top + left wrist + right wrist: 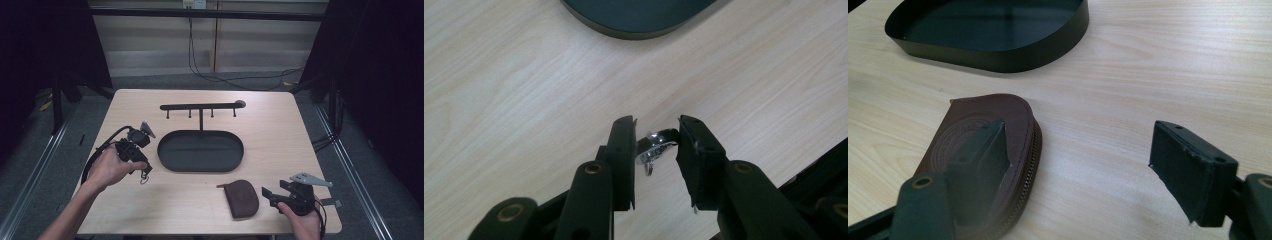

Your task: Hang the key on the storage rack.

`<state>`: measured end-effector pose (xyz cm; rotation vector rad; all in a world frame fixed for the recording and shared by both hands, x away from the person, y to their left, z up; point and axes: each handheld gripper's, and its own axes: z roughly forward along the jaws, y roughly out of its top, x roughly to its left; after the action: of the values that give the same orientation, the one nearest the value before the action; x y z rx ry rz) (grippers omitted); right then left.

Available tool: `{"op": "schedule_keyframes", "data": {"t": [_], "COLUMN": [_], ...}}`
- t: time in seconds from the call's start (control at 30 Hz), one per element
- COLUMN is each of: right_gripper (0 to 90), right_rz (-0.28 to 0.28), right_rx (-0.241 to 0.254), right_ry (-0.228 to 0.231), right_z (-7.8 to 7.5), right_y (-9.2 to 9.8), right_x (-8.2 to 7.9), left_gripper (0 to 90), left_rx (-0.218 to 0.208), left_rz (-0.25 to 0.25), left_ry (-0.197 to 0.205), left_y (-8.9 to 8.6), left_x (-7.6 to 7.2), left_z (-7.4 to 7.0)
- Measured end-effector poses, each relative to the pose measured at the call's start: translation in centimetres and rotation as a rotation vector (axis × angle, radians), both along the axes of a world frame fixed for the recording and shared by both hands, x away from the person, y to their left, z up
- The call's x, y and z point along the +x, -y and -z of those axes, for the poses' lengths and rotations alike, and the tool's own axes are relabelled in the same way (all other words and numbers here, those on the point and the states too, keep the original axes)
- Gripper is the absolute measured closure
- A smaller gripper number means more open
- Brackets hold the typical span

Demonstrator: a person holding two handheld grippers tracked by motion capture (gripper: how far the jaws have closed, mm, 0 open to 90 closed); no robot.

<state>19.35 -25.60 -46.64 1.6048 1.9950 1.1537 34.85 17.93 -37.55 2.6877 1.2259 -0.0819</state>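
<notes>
A hand at the left of the table holds my left gripper (144, 169), which is shut on a small silver key ring (145, 176). In the left gripper view the metal ring (655, 148) sits pinched between the two black jaws of my left gripper (657, 126), lifted a little off the wood. A brown zipped leather pouch (241, 198) lies flat near the front edge. My right gripper (267, 195) rests just right of it, open. In the right gripper view the pouch (998, 112) lies behind the left jaw of my right gripper (1080, 135), with bare wood between the jaws.
A black oval tray (200, 168) sits mid-table, its rim (1013, 55) just beyond the pouch and its edge (624, 31) beyond the left jaws. A black bar with several hooks (200, 106) stands on a post behind it. Cables trail on the floor at the back.
</notes>
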Motion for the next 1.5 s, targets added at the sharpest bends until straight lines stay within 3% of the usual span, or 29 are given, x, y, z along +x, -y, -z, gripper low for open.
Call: {"op": "schedule_keyframes", "data": {"t": [0.23,0.4,0.7,0.97,1.23,1.5], "right_gripper": [23.3,23.2,23.2,23.3,23.3,23.5], "right_rz": [-0.001,-0.003,-0.005,-0.001,-0.001,-0.003], "right_rx": [0.002,0.002,0.003,0.002,0.003,0.005], "right_ry": [-0.001,-0.001,-0.001,0.001,0.002,0.001], "right_z": [0.0,0.0,0.0,0.0,0.0,0.0], "right_y": [0.0,0.0,0.0,0.1,0.1,0.1], "right_x": [0.0,0.0,0.0,0.0,0.0,0.0], "left_gripper": [68.9,69.0,69.0,69.0,69.0,69.0], "left_rx": [0.000,0.027,0.010,-0.001,-0.017,-0.012], "left_rz": [0.005,0.015,0.005,0.033,0.017,0.011], "left_ry": [0.008,0.000,0.011,0.022,0.037,0.024], "left_y": [0.6,1.4,1.9,2.1,1.9,2.5], "left_x": [0.6,1.1,2.0,2.4,3.4,4.5], "left_z": [-1.2,-2.1,-4.4,-5.8,-7.8,-8.5]}}
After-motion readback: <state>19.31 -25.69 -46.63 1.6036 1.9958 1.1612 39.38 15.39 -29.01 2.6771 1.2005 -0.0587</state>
